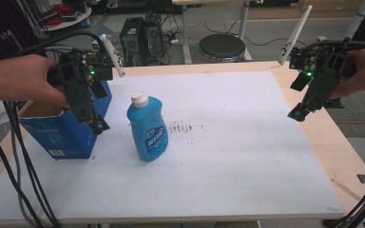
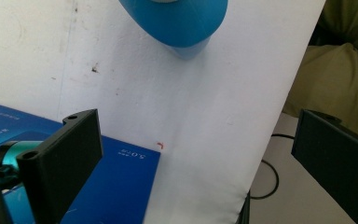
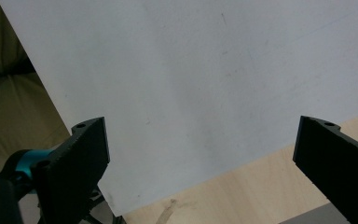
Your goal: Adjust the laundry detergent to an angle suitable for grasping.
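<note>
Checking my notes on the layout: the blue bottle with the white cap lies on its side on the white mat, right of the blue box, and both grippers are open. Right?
Not quite: the blue bottle stands upright, its white cap on top, as the high view shows. It is on the white mat, right of the blue box, and the left gripper and right gripper are both open.

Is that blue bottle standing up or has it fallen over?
Standing upright. In the high view the blue bottle rests on its base on the white mat, white cap on top, with neither tool touching it.
</note>
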The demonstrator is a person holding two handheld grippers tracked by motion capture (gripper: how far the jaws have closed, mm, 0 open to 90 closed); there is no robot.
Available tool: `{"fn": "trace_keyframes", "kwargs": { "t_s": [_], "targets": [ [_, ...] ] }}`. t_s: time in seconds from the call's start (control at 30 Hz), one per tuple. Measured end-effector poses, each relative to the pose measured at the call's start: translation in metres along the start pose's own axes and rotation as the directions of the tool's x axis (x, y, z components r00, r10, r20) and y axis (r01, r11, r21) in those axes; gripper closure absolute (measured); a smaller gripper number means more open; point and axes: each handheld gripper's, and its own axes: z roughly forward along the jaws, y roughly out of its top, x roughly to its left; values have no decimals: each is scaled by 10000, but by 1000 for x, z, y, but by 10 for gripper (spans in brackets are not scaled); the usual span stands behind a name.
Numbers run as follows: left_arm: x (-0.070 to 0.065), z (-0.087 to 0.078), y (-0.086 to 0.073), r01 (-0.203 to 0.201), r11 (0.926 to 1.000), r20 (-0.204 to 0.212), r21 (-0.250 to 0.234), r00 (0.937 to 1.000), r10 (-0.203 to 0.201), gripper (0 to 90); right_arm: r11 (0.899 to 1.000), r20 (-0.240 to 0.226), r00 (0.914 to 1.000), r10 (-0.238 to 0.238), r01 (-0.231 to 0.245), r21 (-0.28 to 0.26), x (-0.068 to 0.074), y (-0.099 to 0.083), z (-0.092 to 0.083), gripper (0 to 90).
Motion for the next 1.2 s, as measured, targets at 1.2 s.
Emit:
{"fn": "trace_keyframes", "kwargs": {
  "t_s": [1.2],
  "targets": [
    [-4, -15, 21, 3088, 9491, 300, -625, 9511, -3075, 18, 9999, 191, 9998, -112, 113, -46, 4, 0, -2, 26]
  ]
}}
